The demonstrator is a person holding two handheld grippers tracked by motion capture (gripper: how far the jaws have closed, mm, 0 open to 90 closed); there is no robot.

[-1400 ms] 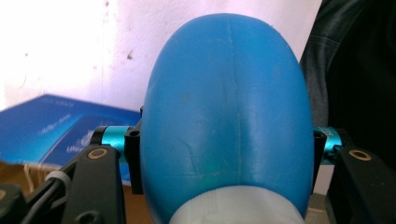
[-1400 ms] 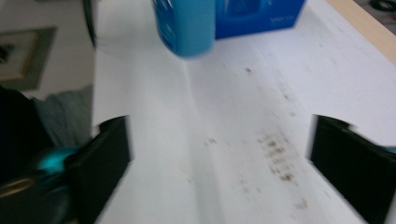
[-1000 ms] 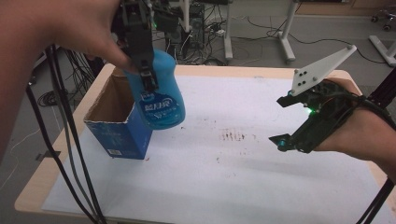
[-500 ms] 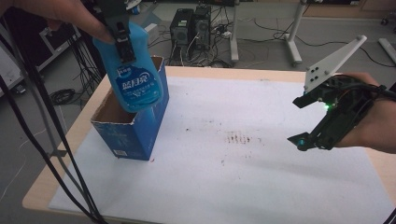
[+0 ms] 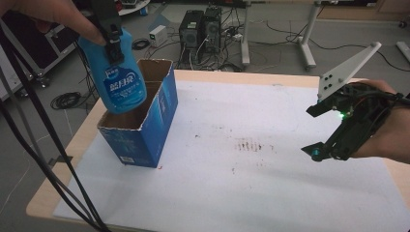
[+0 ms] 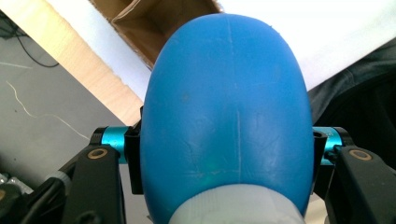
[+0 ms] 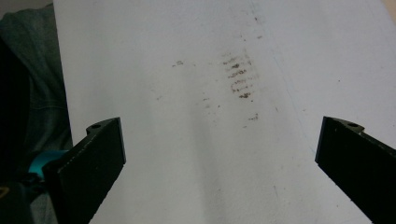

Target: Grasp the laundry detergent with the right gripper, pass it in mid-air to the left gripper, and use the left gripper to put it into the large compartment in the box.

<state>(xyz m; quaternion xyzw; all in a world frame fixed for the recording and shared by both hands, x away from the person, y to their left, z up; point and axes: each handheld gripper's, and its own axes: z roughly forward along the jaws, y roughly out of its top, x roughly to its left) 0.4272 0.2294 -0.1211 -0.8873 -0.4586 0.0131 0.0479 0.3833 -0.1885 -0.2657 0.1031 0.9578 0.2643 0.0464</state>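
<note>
A blue plastic bottle [image 5: 118, 79] with a white-lettered label hangs upright over the open top of a blue cardboard box [image 5: 150, 125] at the table's left. My left gripper [image 5: 111, 34] is shut on the bottle's upper part, its black jaws pressed on both sides. In the left gripper view the bottle [image 6: 226, 107] swells between the jaws, with the box's brown inside [image 6: 154, 23] beyond it. My right gripper [image 5: 316, 130] hovers open above the table's right side, with nothing between its fingers [image 7: 88, 163].
A white sheet [image 5: 270, 174] covers the wooden table [image 5: 53, 193] and bears brown smudges [image 5: 249, 145] near its middle. Black cables [image 5: 43, 159] trail down at the left. Computer cases and stand legs are on the floor behind the table.
My left gripper has carried the bottle leftward and a little up, from in front of the box to above its opening. The right gripper has barely shifted.
</note>
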